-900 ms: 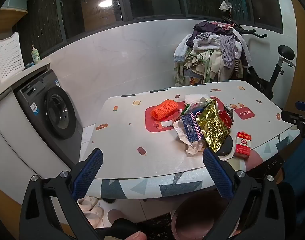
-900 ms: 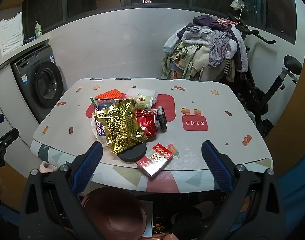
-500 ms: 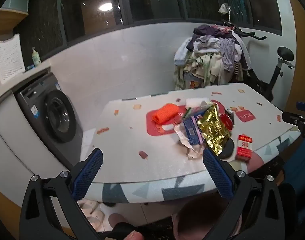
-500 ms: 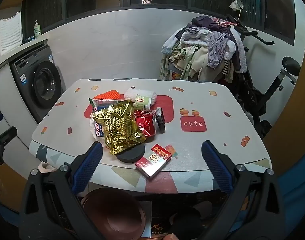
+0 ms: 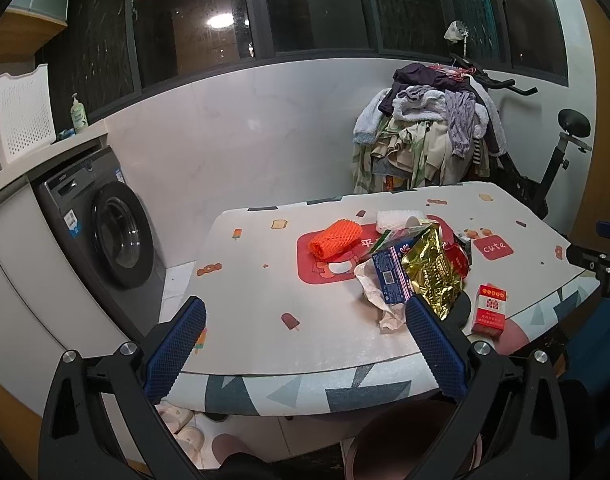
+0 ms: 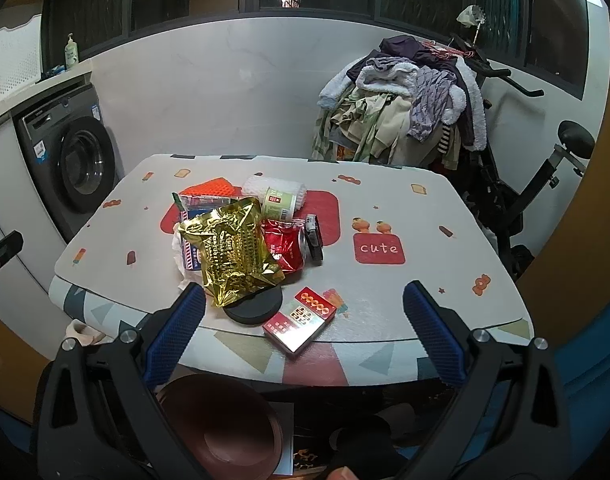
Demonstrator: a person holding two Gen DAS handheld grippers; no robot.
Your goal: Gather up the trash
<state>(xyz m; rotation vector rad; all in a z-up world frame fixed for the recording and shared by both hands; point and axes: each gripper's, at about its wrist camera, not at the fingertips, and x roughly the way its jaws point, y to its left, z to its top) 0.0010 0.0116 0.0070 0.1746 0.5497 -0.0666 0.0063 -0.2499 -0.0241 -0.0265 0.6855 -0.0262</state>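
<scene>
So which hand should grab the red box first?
Probably the right. In the right view the red box lies near the table edge, between the open right hand-held gripper fingers. The left hand-held gripper, also open, has it off to one side.

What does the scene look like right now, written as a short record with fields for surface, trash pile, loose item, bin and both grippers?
surface: patterned table
trash pile: crinkled gold foil bag on top, crushed red can beside it, orange foam net behind
loose item: red cigarette pack near the front edge
bin: round brown bin on the floor below the table
left gripper: open, empty
right gripper: open, empty
</scene>
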